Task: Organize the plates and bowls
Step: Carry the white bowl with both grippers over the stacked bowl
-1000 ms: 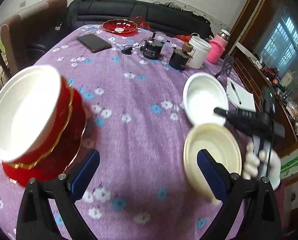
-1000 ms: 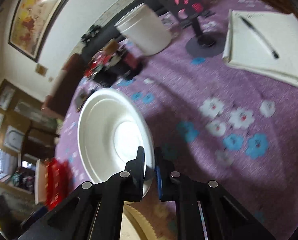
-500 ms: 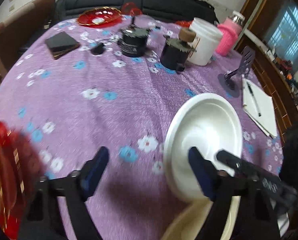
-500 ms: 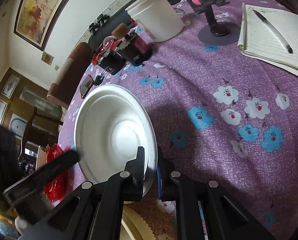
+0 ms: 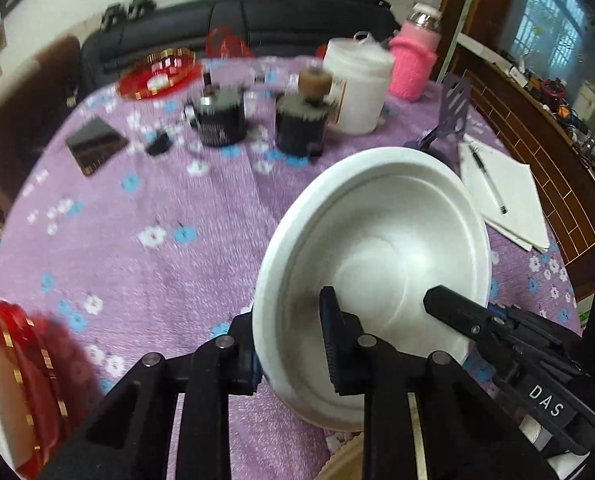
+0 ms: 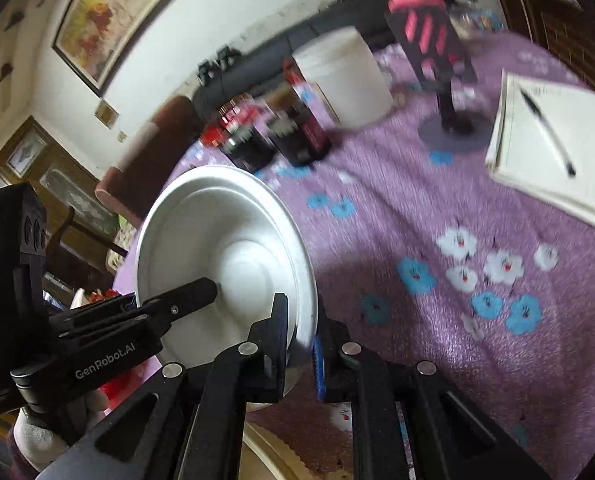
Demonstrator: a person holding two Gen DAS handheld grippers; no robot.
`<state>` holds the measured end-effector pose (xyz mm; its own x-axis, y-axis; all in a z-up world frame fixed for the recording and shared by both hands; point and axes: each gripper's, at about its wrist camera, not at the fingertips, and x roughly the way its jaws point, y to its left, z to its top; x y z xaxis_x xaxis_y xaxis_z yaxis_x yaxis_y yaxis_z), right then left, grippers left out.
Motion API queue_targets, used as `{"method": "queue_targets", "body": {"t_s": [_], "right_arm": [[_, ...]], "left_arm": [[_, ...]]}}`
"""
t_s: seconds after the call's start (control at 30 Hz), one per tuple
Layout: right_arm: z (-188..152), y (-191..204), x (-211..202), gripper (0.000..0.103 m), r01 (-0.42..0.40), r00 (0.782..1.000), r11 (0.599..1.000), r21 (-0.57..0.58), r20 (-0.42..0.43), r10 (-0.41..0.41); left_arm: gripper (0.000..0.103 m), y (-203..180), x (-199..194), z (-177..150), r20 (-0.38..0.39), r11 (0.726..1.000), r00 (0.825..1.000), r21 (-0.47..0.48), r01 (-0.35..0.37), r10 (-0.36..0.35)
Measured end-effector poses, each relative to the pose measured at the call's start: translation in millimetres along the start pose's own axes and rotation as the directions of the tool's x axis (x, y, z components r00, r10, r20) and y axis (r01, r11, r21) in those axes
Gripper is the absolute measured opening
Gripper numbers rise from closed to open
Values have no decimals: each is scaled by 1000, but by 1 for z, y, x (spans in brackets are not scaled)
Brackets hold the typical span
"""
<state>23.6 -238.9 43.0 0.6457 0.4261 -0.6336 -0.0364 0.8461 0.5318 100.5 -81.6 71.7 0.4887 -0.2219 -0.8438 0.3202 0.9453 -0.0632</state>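
From my left wrist camera, the left tongs (image 5: 293, 344) straddle the near rim of the white bowl (image 5: 377, 248): one finger sits inside the bowl, the other outside under the rim. The jaws are closing, and the pads look to be right at the rim wall, though blur keeps me from saying how firmly they press. The bowl is tilted, its opening facing me, raised above the purple flowered table (image 5: 145, 208). The right tongs (image 5: 453, 308) reach in from the lower right, their tip over the bowl's inner wall. At the lower left edge I see a red bowl stack (image 5: 21, 380) with a white bowl inside. A cream plate (image 5: 349, 460) peeks out beneath the white bowl. Farther back stand two dark jars (image 5: 297, 128), a white tub (image 5: 357, 84), a pink bottle (image 5: 413, 64), a red dish (image 5: 157, 76), a phone (image 5: 95, 148) and a notepad with pen (image 5: 501, 196).

From my right wrist camera, the right tongs (image 6: 301, 340) are clamped down tight on the white bowl's (image 6: 225, 256) lower right rim, one finger inside, one behind. The bowl stands nearly on edge, lifted off the table (image 6: 417, 220). The left tongs (image 6: 201, 292) come in from the left, one finger lying across the bowl's inside. A gloved hand (image 6: 37, 436) grips the left handle below.
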Motion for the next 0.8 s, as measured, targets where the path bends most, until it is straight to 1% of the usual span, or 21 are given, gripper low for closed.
{"method": "queue_targets", "body": {"t_s": [0.07,0.17,0.27,0.37,0.47,0.57,0.7,0.8], "right_arm": [[-1,9,-12,12,-22,998,1000,-20,51,23],[-1,18,-25,12,-57,993,998,-41,102,61],[-6,30,-36,12,-76,984,995,-69,154,86],[-10,44,-44,12,-101,978,990,-94,170,116],[-17,60,-47,13,-138,975,982,-127,159,157],[-28,82,-44,14,-186,972,969,-164,113,206],[-49,121,-33,15,-199,974,953,-230,62,218],[-66,151,-29,16,-202,974,938,-282,41,222]], "left_arm": [[23,-4,-16,-1,42,999,999,27,-25,24],[26,-8,-41,-7,112,995,992,67,-70,62],[26,-8,-60,-9,160,992,983,68,-103,91],[26,-3,-84,-13,198,992,974,51,-119,106],[30,5,-109,-26,238,993,966,39,-113,101],[34,16,-134,-50,277,992,954,23,-123,112],[38,38,-157,-80,315,985,935,-3,-173,165],[40,67,-171,-99,322,983,929,-48,-175,182]]}}
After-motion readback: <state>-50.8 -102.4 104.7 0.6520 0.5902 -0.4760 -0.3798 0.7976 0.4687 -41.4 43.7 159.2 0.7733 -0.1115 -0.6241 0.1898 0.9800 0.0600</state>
